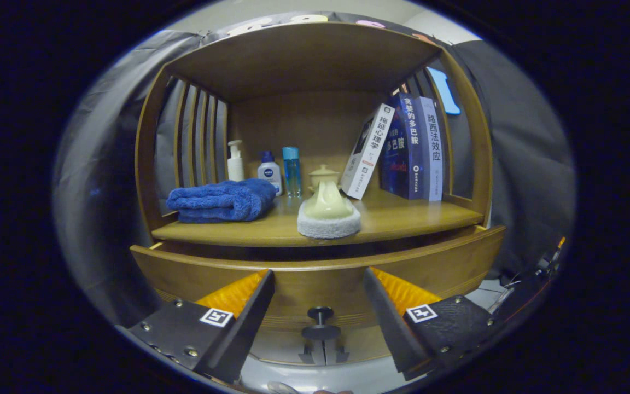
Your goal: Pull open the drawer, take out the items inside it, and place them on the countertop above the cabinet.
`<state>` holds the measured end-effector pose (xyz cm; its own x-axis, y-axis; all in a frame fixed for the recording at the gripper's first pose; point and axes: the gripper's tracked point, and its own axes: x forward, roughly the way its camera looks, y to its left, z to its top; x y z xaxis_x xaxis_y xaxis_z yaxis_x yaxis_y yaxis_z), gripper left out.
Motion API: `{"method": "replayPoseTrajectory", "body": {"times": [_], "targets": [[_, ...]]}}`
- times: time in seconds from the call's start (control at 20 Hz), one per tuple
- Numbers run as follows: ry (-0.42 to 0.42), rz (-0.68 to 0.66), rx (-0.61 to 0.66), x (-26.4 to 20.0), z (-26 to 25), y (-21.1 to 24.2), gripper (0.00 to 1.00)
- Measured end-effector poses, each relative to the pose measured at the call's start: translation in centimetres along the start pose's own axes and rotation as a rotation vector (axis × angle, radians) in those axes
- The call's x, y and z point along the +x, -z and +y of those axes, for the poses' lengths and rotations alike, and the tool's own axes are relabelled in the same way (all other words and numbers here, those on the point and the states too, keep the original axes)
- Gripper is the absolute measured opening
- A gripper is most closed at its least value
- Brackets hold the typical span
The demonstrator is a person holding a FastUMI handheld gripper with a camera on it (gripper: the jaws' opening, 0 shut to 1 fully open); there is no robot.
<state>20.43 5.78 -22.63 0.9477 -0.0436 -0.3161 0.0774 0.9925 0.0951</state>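
One step is partly done, I judge: in my gripper view the drawer (315,276) stands slightly ajar below the countertop (402,219), its contents hidden. My gripper (319,284) hangs wide open, the knob (320,323) at 6 o'clock between its fingers. Removal remains.

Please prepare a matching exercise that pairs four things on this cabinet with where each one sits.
Things:
1. blue towel
2. teapot
3. books
4. drawer knob

Places:
A. leaning and standing at the countertop's far end from the towel
B. between the fingers of the open gripper, untouched
C. folded on the countertop in front of three bottles
D. on a grey pad at the countertop's front edge

Pairs: 1-C, 2-D, 3-A, 4-B
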Motion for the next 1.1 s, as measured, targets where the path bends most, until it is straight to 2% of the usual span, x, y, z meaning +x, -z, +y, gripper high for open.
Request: {"method": "replayPoseTrajectory", "body": {"times": [1.1], "targets": [[0.014, 0.005, -0.012, 3.5, 0.2, -0.6, 0.99]]}}
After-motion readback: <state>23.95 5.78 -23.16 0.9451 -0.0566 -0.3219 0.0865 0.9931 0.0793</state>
